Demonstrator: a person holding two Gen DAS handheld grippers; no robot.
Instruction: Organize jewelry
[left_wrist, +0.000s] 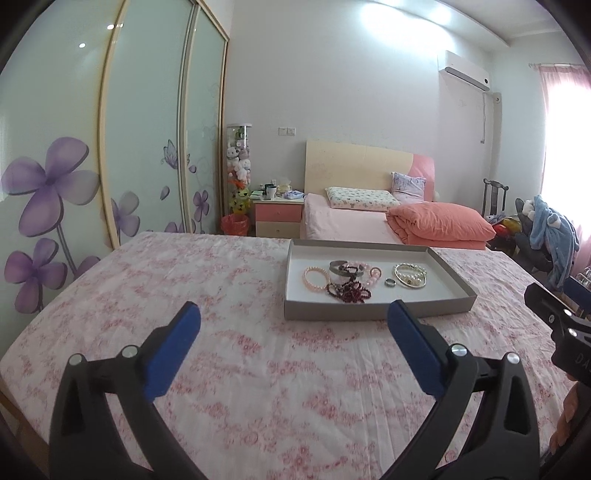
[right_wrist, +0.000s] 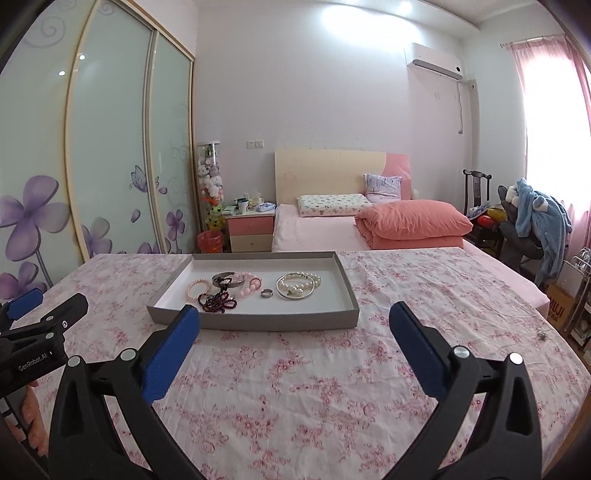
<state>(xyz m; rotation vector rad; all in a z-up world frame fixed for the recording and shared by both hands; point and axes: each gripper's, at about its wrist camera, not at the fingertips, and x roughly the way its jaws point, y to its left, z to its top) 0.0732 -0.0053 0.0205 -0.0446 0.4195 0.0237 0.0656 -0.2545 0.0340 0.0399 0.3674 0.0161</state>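
A shallow grey tray (left_wrist: 369, 312) (right_wrist: 255, 320) lies on the pink floral cloth. In it are a pink bead bracelet (left_wrist: 316, 277) (right_wrist: 198, 288), a dark red bead strand (left_wrist: 347, 290) (right_wrist: 218, 301), a metal bangle (left_wrist: 345, 266) (right_wrist: 229, 278), a small ring (left_wrist: 390, 282) (right_wrist: 266, 293) and a pearl bracelet with a silver bangle (left_wrist: 410, 277) (right_wrist: 297, 285). My left gripper (left_wrist: 293, 317) is open and empty, just short of the tray's near edge. My right gripper (right_wrist: 295, 319) is open and empty, at the tray's near edge.
The cloth-covered surface (left_wrist: 221, 350) (right_wrist: 406, 295) spreads wide around the tray. A small metal item (right_wrist: 542, 335) lies near its right edge. Beyond are a bed (left_wrist: 369, 221), a nightstand (left_wrist: 279, 218), a wardrobe (left_wrist: 110, 147) and a chair with clothes (right_wrist: 535, 218).
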